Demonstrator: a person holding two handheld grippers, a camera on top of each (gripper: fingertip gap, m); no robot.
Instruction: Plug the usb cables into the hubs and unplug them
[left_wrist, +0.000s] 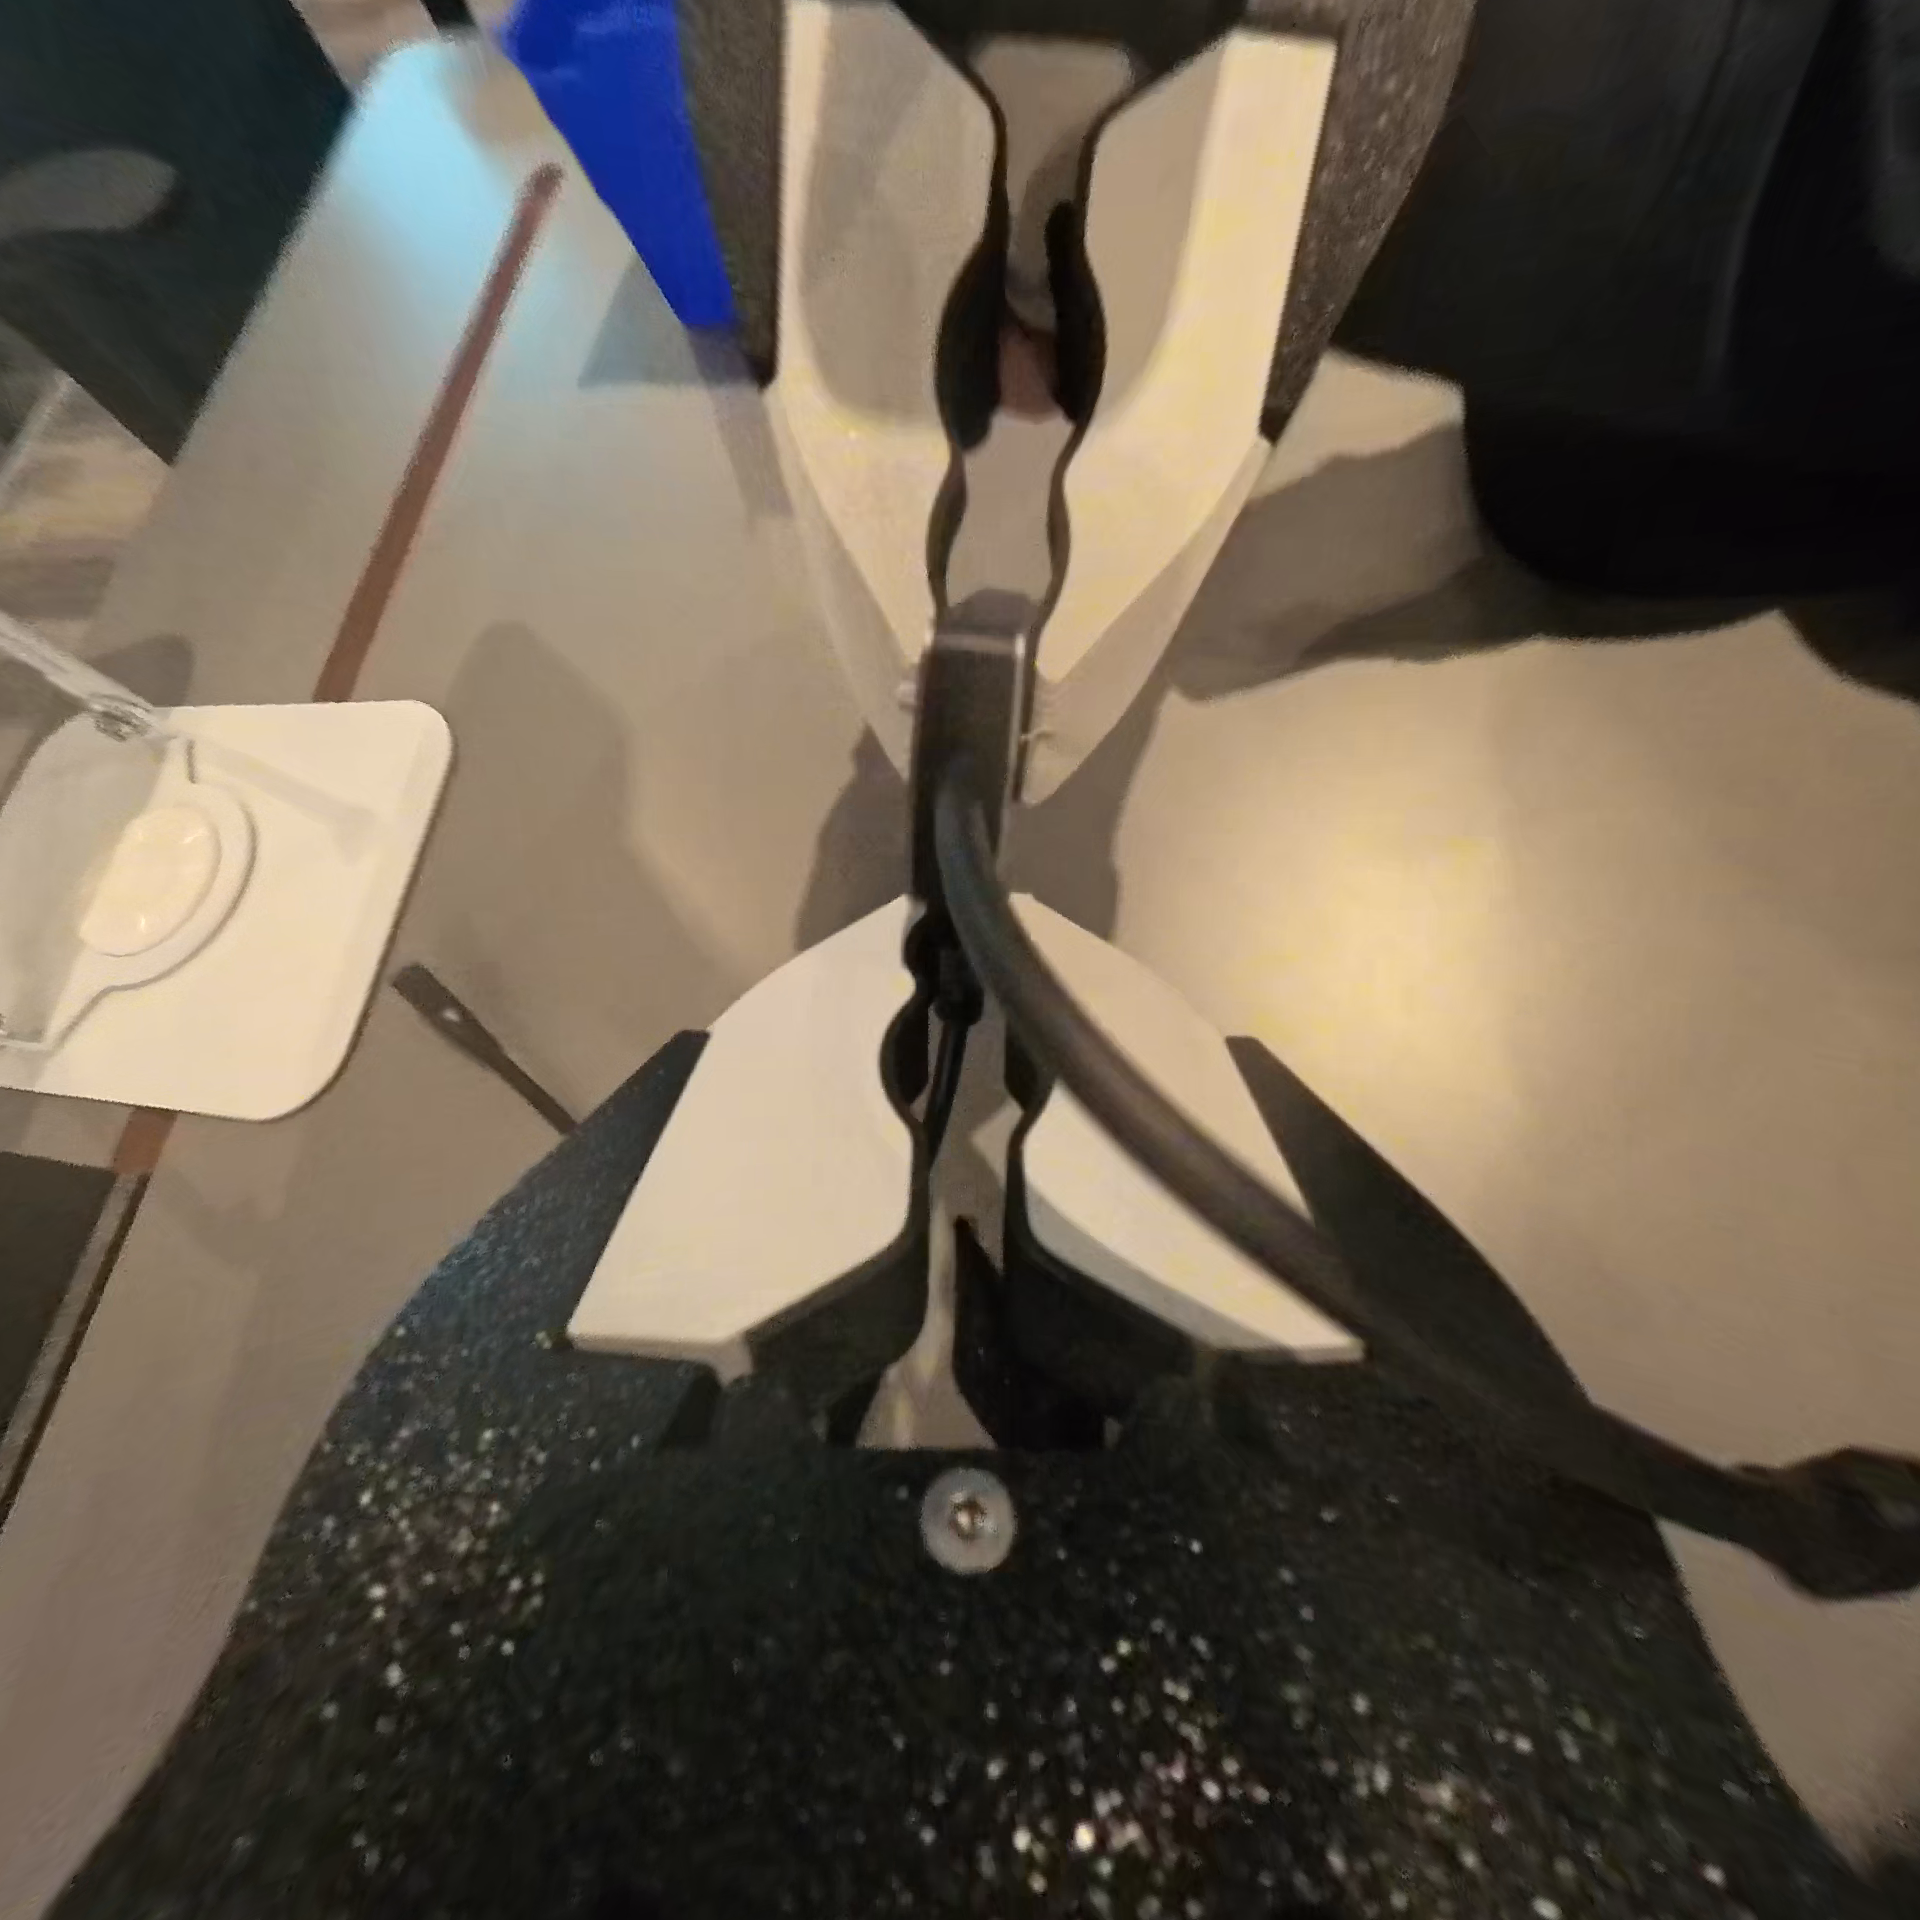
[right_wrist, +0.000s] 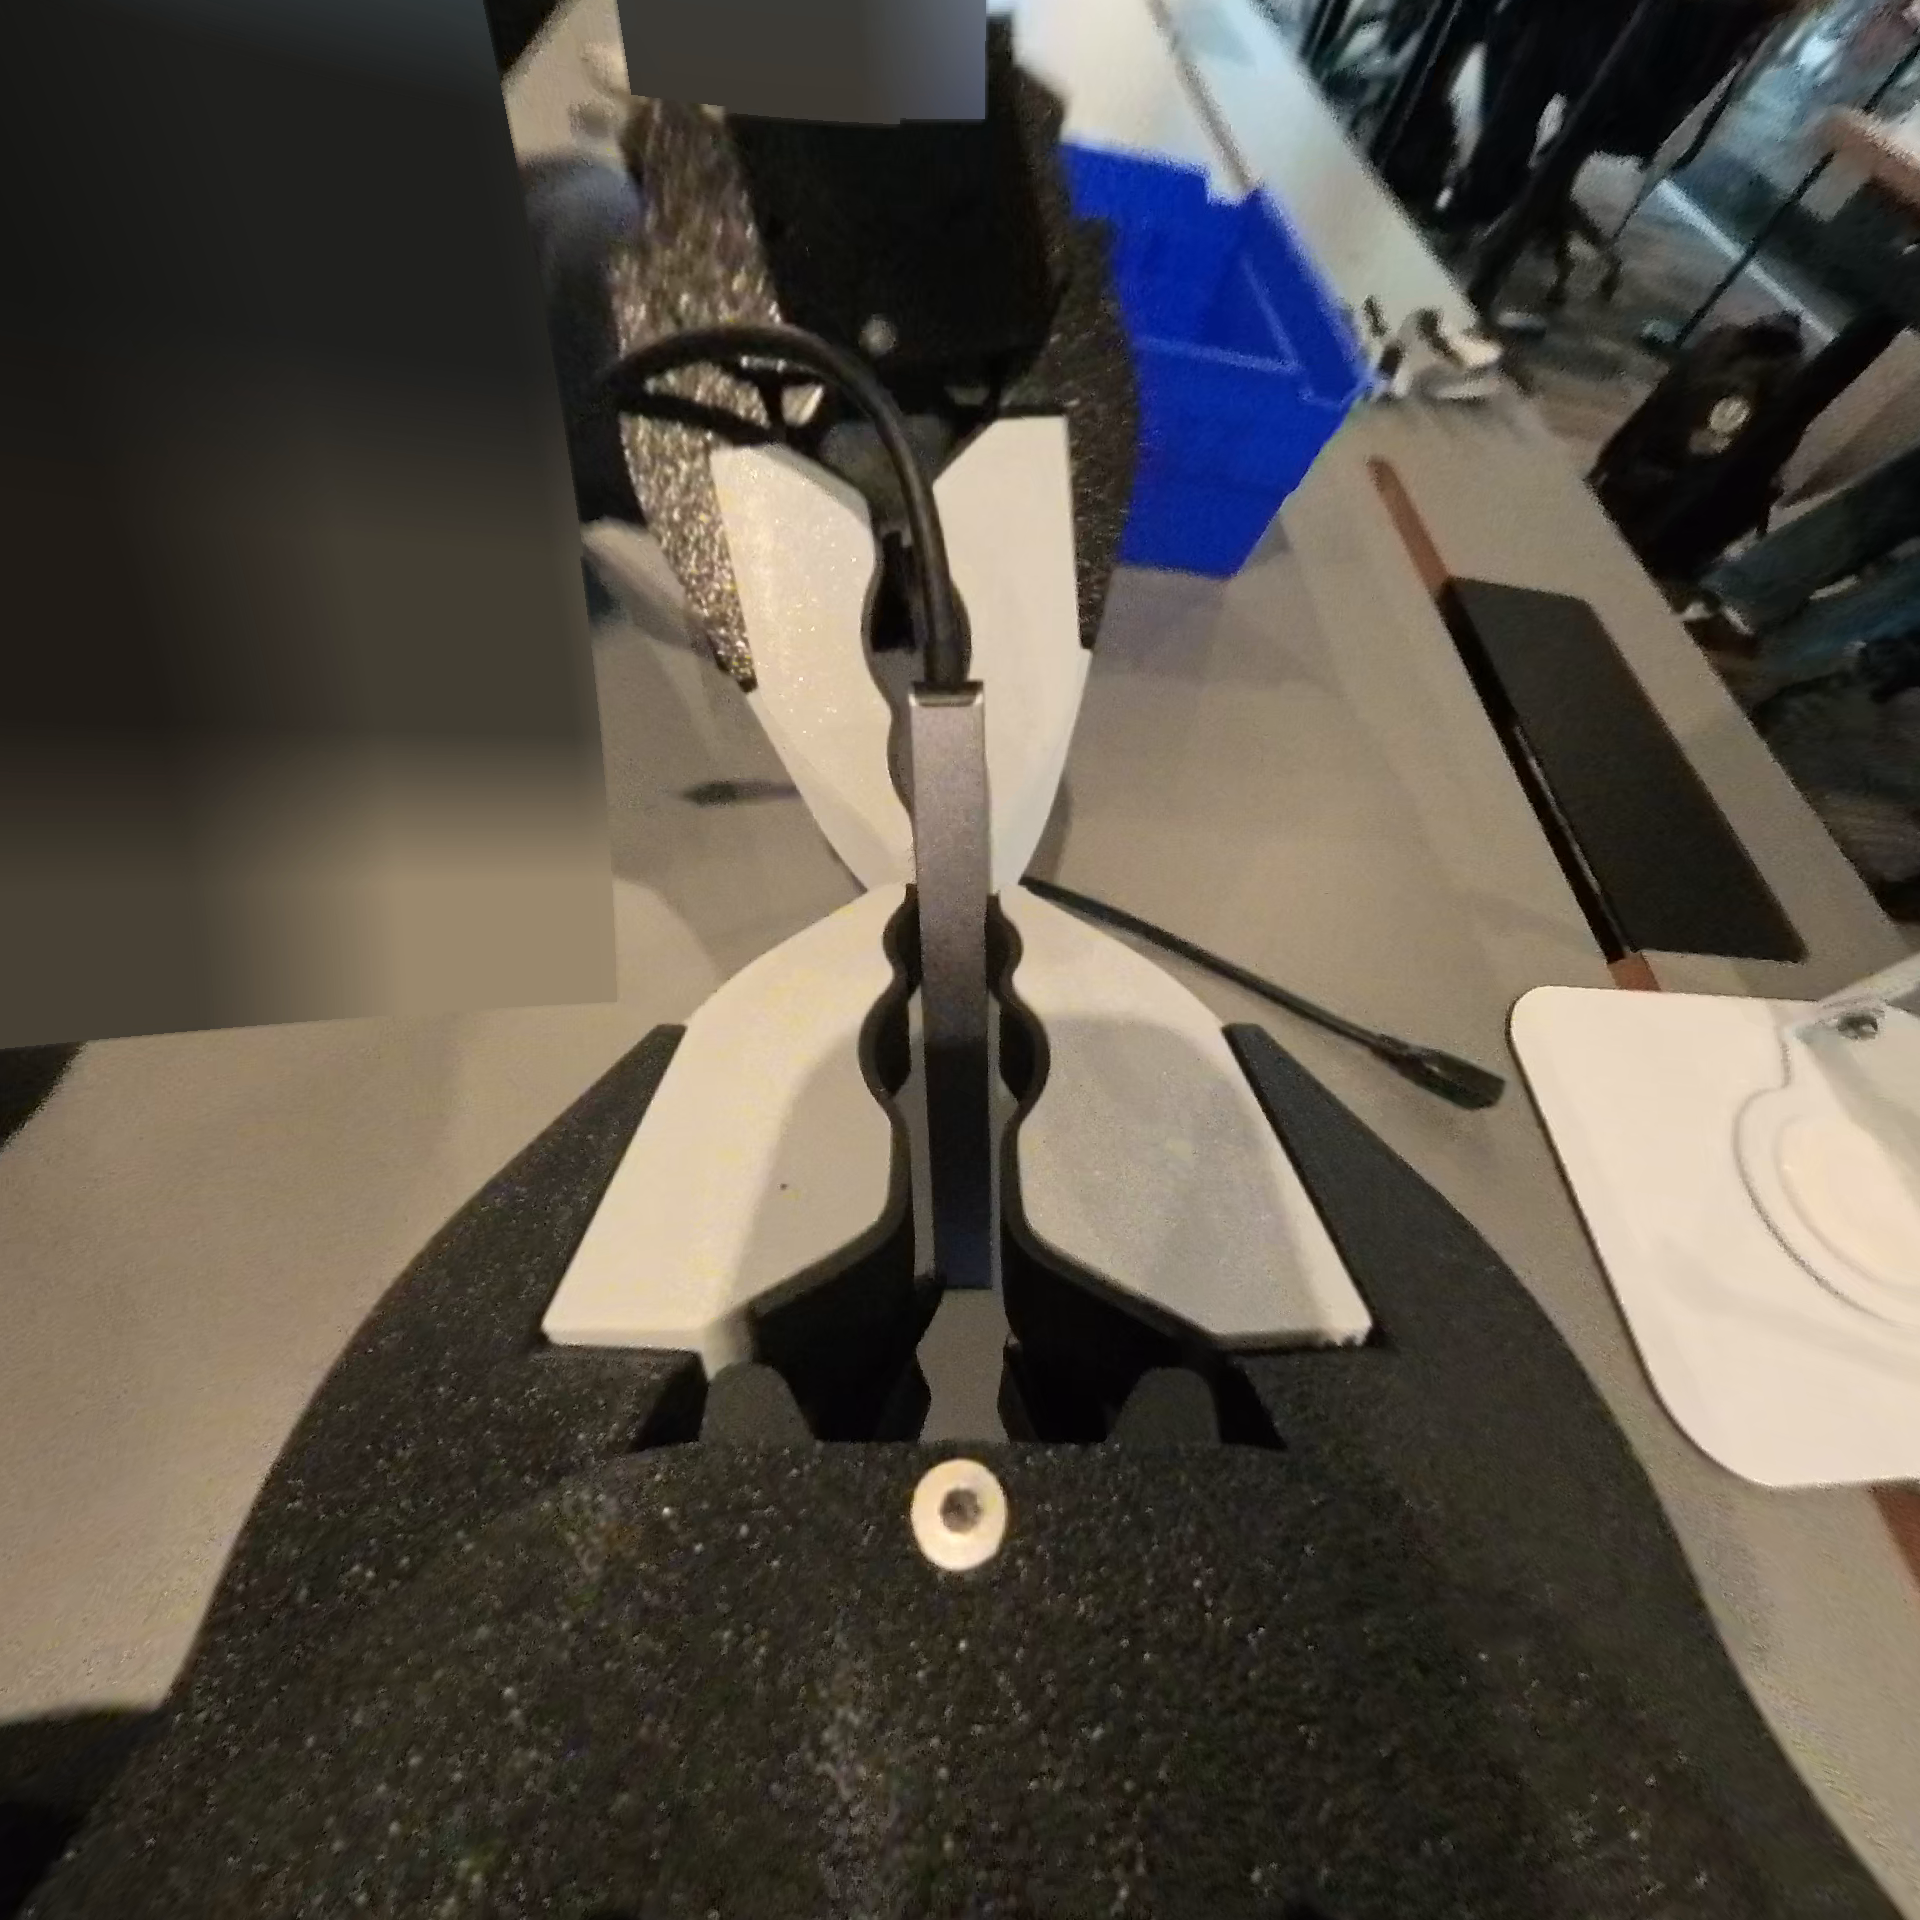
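Right claw (right_wrist: 954, 1039) pinches the grey hub (right_wrist: 951, 935); left claw (left_wrist: 961, 997) looks pressed onto its black cable (left_wrist: 1039, 987). No plug seated that I can see; plugging and unplugging look still to do.

Each gripper has a black body with a coarse, glittery speckled texture that widens toward the camera, and a single silver socket-head screw (right_wrist: 957, 1518) sits in the middle of it just behind the fingers. The left gripper (left_wrist: 961, 997) and the right gripper (right_wrist: 956, 977) both carry two broad white plastic fingers (right_wrist: 727, 1164) shaped like curved wedges tapering to the tips. The inner edge of every finger is lined with a thin black wavy pad (left_wrist: 902, 1081).
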